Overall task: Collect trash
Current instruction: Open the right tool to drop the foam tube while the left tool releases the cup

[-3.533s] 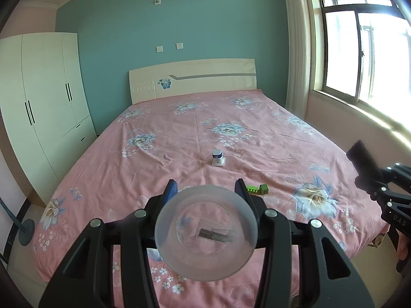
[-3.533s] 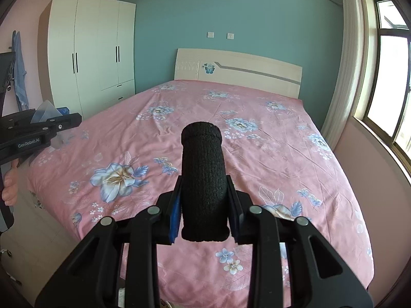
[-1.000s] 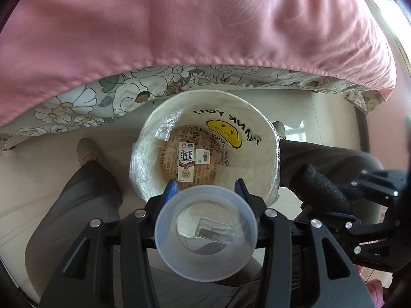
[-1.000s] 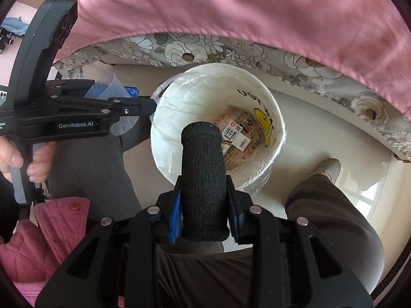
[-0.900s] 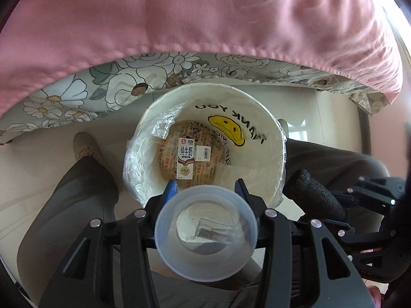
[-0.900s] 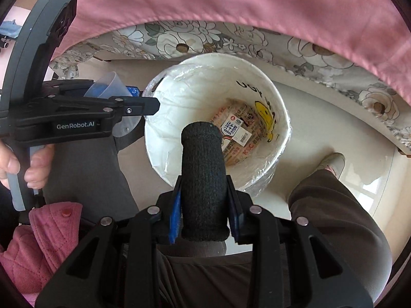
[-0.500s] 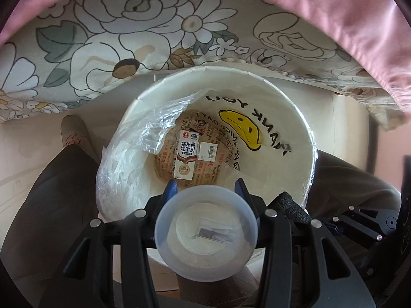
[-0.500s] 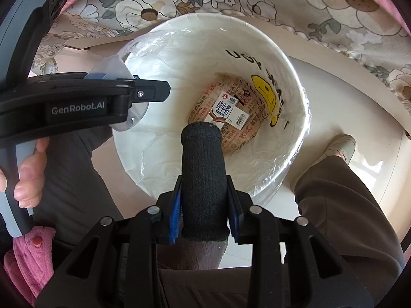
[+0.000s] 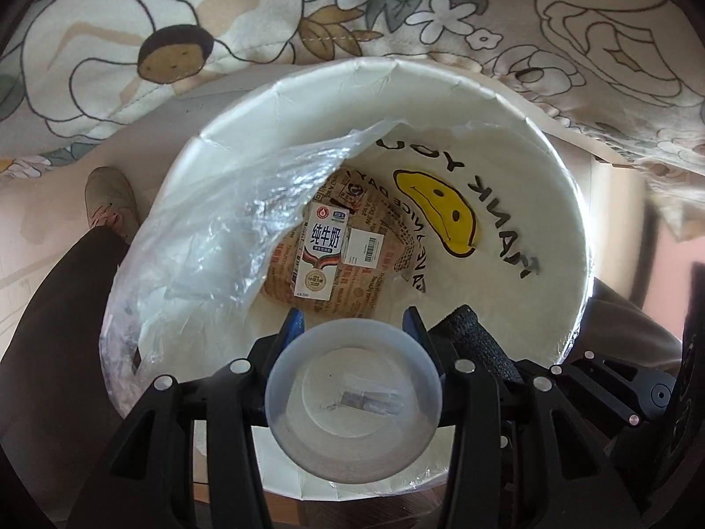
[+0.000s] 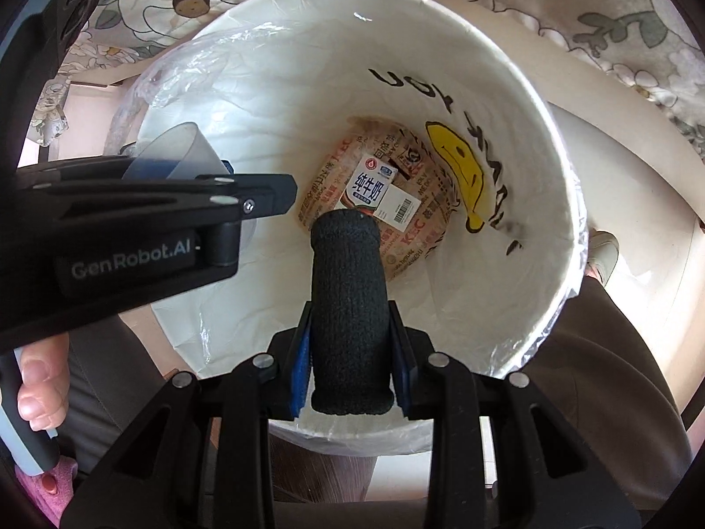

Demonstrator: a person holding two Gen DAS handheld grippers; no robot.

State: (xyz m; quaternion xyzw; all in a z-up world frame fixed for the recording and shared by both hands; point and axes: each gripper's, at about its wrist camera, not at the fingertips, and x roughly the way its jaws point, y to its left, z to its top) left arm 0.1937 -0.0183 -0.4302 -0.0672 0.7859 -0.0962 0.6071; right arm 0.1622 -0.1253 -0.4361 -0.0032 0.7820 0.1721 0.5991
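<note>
My left gripper (image 9: 352,330) is shut on a clear plastic cup (image 9: 354,401) and holds it over the near rim of a white trash bin (image 9: 568,238) lined with a smiley-face bag. My right gripper (image 10: 350,330) is shut on a black knitted roll (image 10: 350,304) held over the same bin (image 10: 551,141). The roll also shows in the left wrist view (image 9: 473,339), and the cup in the right wrist view (image 10: 180,150). A milk carton (image 9: 321,255) and a printed paper wrapper (image 9: 374,277) lie at the bin's bottom.
A floral bed valance (image 9: 264,13) hangs just behind the bin. The person's legs (image 9: 57,308) and shoe (image 9: 110,203) flank it on the floor. Loose clear liner (image 9: 211,242) folds into the bin's left side.
Both grippers have swung from above the bed down to the bin and moved closer over its opening. Both still hold their items.
</note>
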